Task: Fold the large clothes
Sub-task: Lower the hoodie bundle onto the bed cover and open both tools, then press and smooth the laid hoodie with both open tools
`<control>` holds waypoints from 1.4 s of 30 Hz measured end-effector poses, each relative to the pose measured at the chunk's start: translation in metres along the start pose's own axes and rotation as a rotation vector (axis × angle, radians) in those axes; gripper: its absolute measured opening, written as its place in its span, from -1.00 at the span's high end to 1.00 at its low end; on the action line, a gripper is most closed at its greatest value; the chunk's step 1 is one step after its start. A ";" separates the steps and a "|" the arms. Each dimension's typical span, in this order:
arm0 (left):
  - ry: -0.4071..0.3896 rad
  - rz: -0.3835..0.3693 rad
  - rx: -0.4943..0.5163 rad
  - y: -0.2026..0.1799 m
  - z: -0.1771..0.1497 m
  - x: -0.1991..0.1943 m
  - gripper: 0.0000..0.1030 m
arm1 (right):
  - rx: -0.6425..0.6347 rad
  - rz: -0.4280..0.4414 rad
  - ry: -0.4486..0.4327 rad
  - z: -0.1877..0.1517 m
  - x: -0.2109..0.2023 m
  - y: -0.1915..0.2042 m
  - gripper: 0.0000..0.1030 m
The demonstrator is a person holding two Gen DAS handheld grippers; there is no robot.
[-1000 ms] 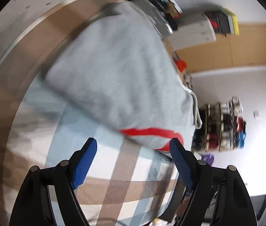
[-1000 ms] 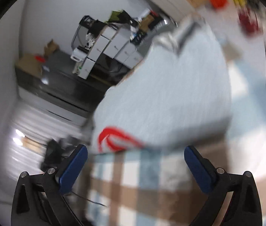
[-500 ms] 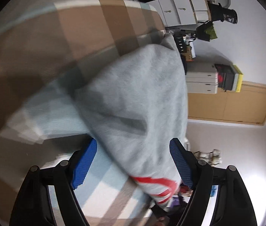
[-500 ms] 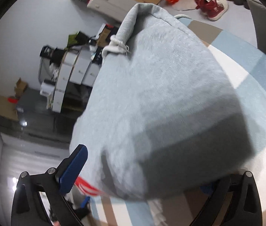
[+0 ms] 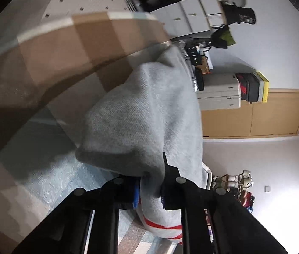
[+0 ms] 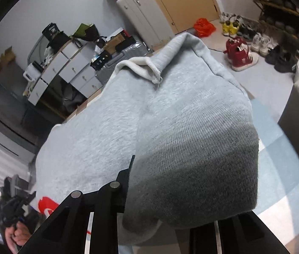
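Both claws have just pinched the folded grey fleece sweatshirt (image 5: 141, 114).

Your left claw (image 5: 149, 192) and right claw (image 6: 155, 199) clamp its near edge, bulk ahead on checked bedding (image 5: 43, 190); uneven lifting could spill the fold.

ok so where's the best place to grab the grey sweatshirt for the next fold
Probably the near folded edge of the grey sweatshirt, from the near side over the checked cloth: it bulges thick there, giving the pads bulk. The left gripper and right gripper have just closed on it, one towards each end.
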State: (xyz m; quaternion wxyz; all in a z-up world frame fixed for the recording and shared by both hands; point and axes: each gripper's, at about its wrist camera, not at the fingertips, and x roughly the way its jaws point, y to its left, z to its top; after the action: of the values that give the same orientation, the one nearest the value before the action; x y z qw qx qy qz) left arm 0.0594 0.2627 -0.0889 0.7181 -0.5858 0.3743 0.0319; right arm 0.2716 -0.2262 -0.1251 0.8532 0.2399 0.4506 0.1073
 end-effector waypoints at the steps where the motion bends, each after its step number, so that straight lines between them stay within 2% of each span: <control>1: 0.004 -0.006 -0.018 0.001 0.000 -0.001 0.88 | -0.027 -0.015 0.008 0.002 0.001 0.003 0.57; 7: -0.011 -0.024 -0.020 0.001 -0.005 -0.017 0.90 | -0.115 -0.048 0.029 0.002 -0.008 0.015 0.60; 11: 0.019 0.000 -0.024 0.008 -0.018 -0.025 0.90 | -0.228 -0.150 0.030 -0.017 -0.025 0.016 0.61; 13: 0.025 -0.011 -0.035 0.014 -0.025 -0.032 0.90 | -0.269 -0.172 0.038 -0.029 -0.035 0.013 0.61; 17: 0.053 -0.064 -0.035 0.033 -0.048 -0.061 0.90 | -0.307 -0.161 0.067 -0.057 -0.063 0.006 0.61; 25: 0.088 -0.095 0.038 0.067 -0.099 -0.131 0.90 | -0.480 -0.058 0.126 -0.157 -0.127 -0.022 0.61; 28: 0.102 -0.084 0.085 0.072 -0.120 -0.151 0.90 | -0.433 -0.020 0.141 -0.174 -0.145 -0.034 0.60; 30: 0.110 -0.049 0.092 0.076 -0.127 -0.155 0.88 | -0.384 0.007 0.142 -0.177 -0.153 -0.042 0.59; 31: 0.117 -0.018 0.086 0.078 -0.125 -0.153 0.86 | -0.362 0.019 0.153 -0.177 -0.152 -0.044 0.52; 33: 0.154 0.018 0.109 0.074 -0.119 -0.145 0.67 | -0.281 0.056 0.214 -0.172 -0.148 -0.054 0.36; 34: 0.176 0.013 0.133 0.071 -0.118 -0.144 0.38 | -0.207 0.074 0.256 -0.169 -0.147 -0.062 0.04; 35: 0.167 0.021 0.142 0.069 -0.118 -0.147 0.26 | -0.138 0.099 0.274 -0.166 -0.150 -0.070 -0.42; 37: 0.102 0.064 0.209 0.057 -0.118 -0.159 0.09 | -0.071 0.166 0.246 -0.161 -0.164 -0.081 -0.49; 38: 0.071 0.079 0.245 0.053 -0.119 -0.166 0.08 | -0.071 0.169 0.227 -0.158 -0.173 -0.085 -0.50; 40: 0.009 0.098 0.367 0.034 -0.123 -0.179 0.00 | -0.121 0.082 0.170 -0.149 -0.195 -0.087 -0.52; 41: -0.003 0.110 0.421 0.025 -0.126 -0.180 -0.13 | -0.157 0.049 0.129 -0.146 -0.206 -0.085 -0.59; 42: -0.013 0.121 0.484 0.012 -0.129 -0.178 -0.18 | -0.221 0.007 0.078 -0.140 -0.218 -0.079 -0.66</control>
State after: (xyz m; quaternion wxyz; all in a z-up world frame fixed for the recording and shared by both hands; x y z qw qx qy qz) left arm -0.1388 0.2251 -0.0006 0.8368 -0.3730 0.4007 -0.0120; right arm 0.0296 -0.3375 -0.0760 0.8559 0.1416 0.4679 0.1687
